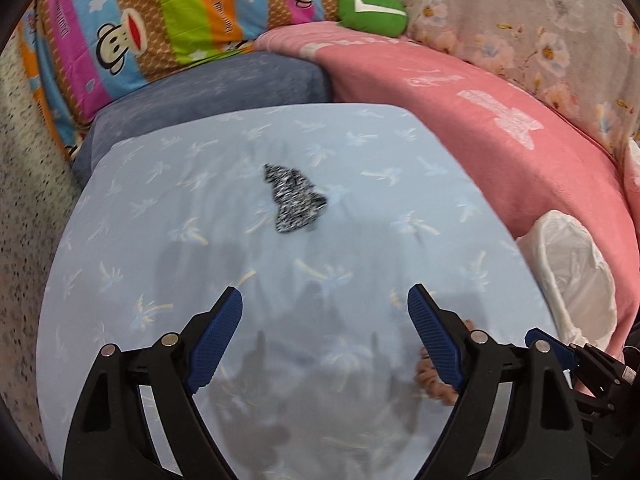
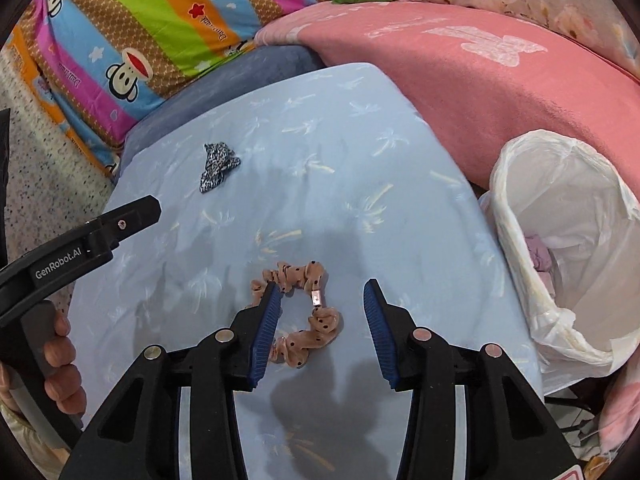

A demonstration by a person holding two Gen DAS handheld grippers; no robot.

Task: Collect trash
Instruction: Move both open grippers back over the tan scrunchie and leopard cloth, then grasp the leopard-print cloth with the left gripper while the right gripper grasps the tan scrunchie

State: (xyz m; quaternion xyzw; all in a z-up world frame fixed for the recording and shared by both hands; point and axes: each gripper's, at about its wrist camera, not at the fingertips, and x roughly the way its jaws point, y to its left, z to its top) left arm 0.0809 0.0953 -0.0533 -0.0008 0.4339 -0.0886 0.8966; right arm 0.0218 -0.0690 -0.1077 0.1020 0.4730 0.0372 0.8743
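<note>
A black-and-white speckled cloth scrap [image 1: 294, 199] lies on the light blue pillow [image 1: 160, 240], ahead of my open, empty left gripper [image 1: 325, 308]. It also shows in the right wrist view [image 2: 218, 165]. A tan polka-dot scrunchie [image 2: 304, 312] lies on the pillow [image 2: 360, 160] between the open fingers of my right gripper [image 2: 322, 304], touching the left pad. A bin lined with a white plastic bag [image 2: 568, 240] stands at the pillow's right edge; it also shows in the left wrist view [image 1: 568, 280]. The left gripper's body [image 2: 80, 248] shows at the left of the right wrist view.
A pink blanket [image 1: 480, 120] lies behind and right of the pillow. A striped monkey-print pillow [image 1: 140, 32], a green cushion [image 1: 372, 10] and a dark blue cushion [image 1: 208, 92] sit at the back. Speckled floor [image 1: 24, 200] is at the left.
</note>
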